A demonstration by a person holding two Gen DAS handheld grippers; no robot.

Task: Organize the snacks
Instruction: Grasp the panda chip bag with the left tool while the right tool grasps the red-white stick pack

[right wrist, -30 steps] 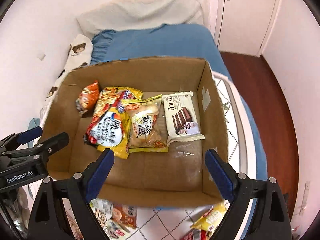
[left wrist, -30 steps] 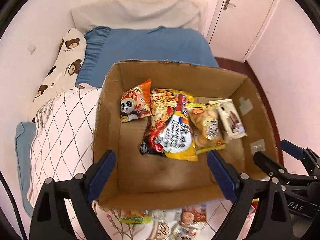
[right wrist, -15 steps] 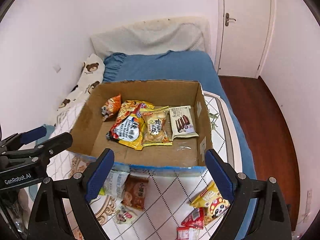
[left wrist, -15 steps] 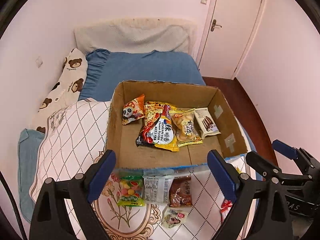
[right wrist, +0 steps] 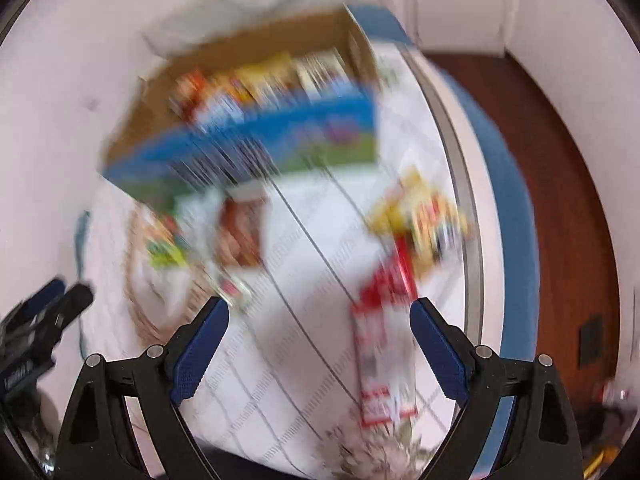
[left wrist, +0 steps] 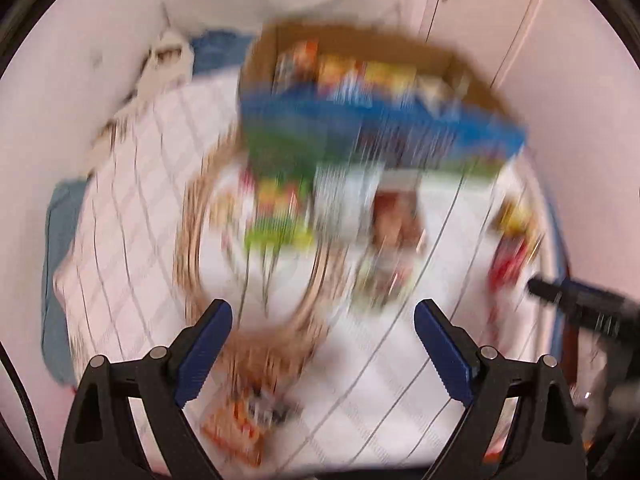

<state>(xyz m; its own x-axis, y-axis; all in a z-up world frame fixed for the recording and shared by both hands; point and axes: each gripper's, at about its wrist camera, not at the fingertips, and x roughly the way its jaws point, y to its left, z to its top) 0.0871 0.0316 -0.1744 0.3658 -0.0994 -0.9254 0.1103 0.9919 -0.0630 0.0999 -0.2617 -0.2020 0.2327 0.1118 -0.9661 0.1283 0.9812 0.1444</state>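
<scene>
Both views are heavily blurred. The left tool (left wrist: pixel 322 326) and right tool (right wrist: pixel 318 322) are spread wide, holding nothing, above the bed (right wrist: pixel 304 280). The box (right wrist: pixel 248 136) of snacks sits toward the bed's far end. Loose packets lie just in front of it: a green one (left wrist: pixel 278 216), a brown one (right wrist: pixel 242 236), and red and yellow ones (right wrist: pixel 404 240) near the right edge.

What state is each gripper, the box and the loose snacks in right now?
left gripper: jaws open, holding nothing.
right gripper: jaws open, holding nothing.
cardboard box: open on top, snack packets inside.
red packet: lying loose on the quilt, outside the box.
yellow packet: loose on the quilt, outside the box.
green packet: loose on the quilt before the box; blurred.
</scene>
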